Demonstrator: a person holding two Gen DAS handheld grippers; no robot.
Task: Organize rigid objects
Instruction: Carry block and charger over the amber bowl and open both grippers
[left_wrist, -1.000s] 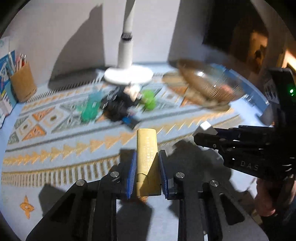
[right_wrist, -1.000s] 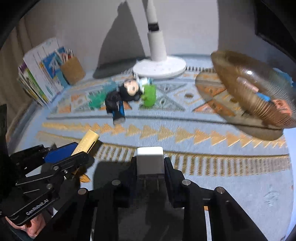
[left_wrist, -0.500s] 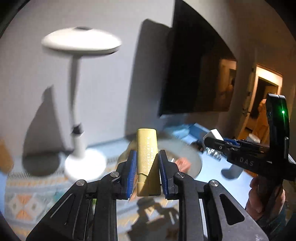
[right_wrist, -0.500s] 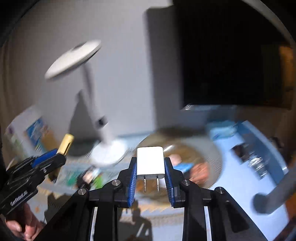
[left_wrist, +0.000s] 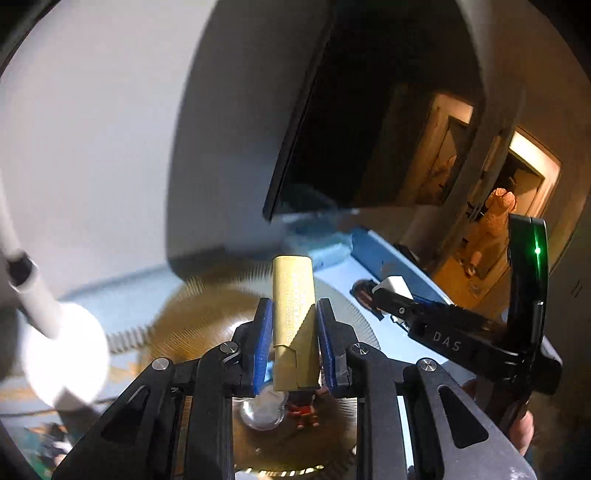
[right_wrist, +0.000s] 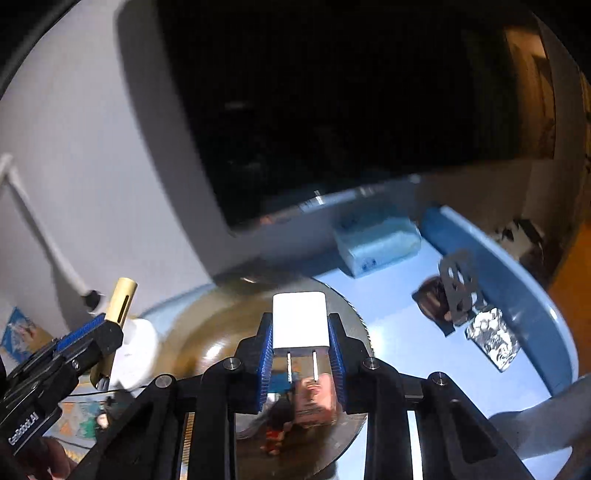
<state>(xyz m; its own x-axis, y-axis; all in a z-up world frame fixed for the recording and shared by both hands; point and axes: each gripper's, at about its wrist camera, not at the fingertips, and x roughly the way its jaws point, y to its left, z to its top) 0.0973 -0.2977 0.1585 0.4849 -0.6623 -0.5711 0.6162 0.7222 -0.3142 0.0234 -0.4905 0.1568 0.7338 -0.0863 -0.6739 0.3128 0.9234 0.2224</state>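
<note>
Gold rectangular case (left_wrist: 293, 317) sitting upright, clamped in left gripper (left_wrist: 293, 345) above ribbed amber glass bowl (left_wrist: 207, 317); right gripper (right_wrist: 300, 354) pinching white plug adapter (right_wrist: 300, 321), prongs pointing back toward camera, hovering over same bowl on blue table (right_wrist: 399, 332).

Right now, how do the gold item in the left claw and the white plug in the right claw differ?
The gold item is a long, narrow gold bar with small print along one face; the white plug is a short, blocky white charger. The plug shows two metal prongs pointing back toward the camera; the gold item shows none. The gold item sticks out well past its pads, the plug less. Both are clamped between blue pads above the amber ribbed bowl.
</note>
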